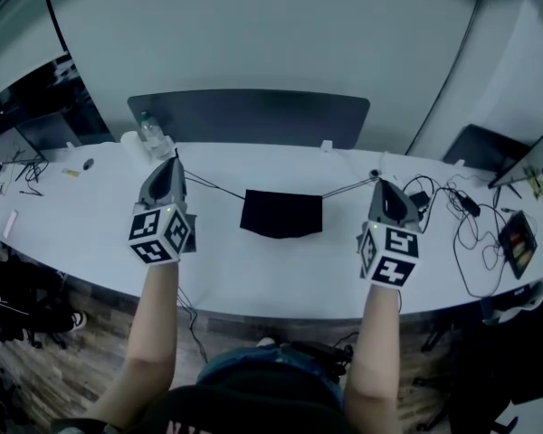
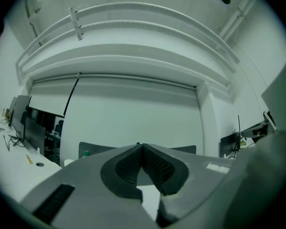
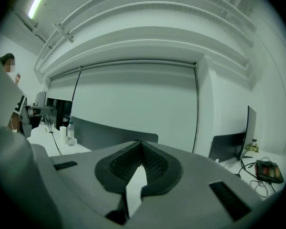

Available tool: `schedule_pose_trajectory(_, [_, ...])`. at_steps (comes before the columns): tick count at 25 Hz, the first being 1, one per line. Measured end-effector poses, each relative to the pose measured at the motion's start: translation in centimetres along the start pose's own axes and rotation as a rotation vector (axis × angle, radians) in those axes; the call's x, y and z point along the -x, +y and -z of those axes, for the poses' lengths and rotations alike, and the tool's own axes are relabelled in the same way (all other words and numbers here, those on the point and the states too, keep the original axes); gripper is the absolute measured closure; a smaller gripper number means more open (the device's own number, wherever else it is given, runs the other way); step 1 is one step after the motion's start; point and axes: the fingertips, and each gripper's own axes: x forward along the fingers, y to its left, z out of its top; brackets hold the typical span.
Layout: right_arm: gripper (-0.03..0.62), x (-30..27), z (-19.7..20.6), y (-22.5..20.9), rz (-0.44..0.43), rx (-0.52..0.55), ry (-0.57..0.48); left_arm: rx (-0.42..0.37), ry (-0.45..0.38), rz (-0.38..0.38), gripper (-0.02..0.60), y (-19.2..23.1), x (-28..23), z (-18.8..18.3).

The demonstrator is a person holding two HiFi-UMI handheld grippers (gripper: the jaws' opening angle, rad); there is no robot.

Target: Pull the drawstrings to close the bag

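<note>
Bag (image 1: 281, 213), one; taut drawstrings (image 1: 215, 186), two.

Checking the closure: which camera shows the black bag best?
The head view: the black bag sits mid-frame, its drawstrings stretched to the left gripper and right gripper. Both gripper views show shut jaws, no bag.

Matt black cloth bag (image 1: 281, 213), thin cord drawstrings (image 1: 215, 187), smooth white table (image 1: 253, 274), matt grey plastic fingers (image 2: 86, 185), rough meshed pads (image 2: 128, 168)

No legible txt, labels, nos. or signs in any view.
</note>
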Motion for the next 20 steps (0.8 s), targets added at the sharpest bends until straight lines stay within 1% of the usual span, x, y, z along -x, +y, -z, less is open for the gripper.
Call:
schedule_pose_trajectory(3, [0.597, 0.4, -0.6, 0.6, -0.016, 0.024, -0.033, -0.071, -0.034, 0.011, 0.58, -1.3, 0.6, -0.9])
schedule_pose_trajectory(6, [0.597, 0.8, -1.0, 1.2, -0.035, 0.035, -0.056, -0.118, -0.063, 0.02, 0.58, -2.6, 1.2, -1.7])
schedule_pose_trajectory(9, [0.597, 1.1, -1.6, 1.9, -0.059, 0.051, -0.082, -0.147, -0.081, 0.025, 0.58, -3.7, 1.8, -2.3])
schedule_pose_trajectory(14, [0.597, 1.6, -2.5, 3.3, -0.106, 0.101, -0.114, -0.192, -0.082, 0.021, 0.58, -4.9, 2.6, -2.8])
schedule_pose_trajectory(20, [0.597, 2.0, -4.1, 4.9, -0.154, 0.14, -0.18, -0.224, -0.098, 0.024, 0.58, -5.8, 3.2, -3.5])
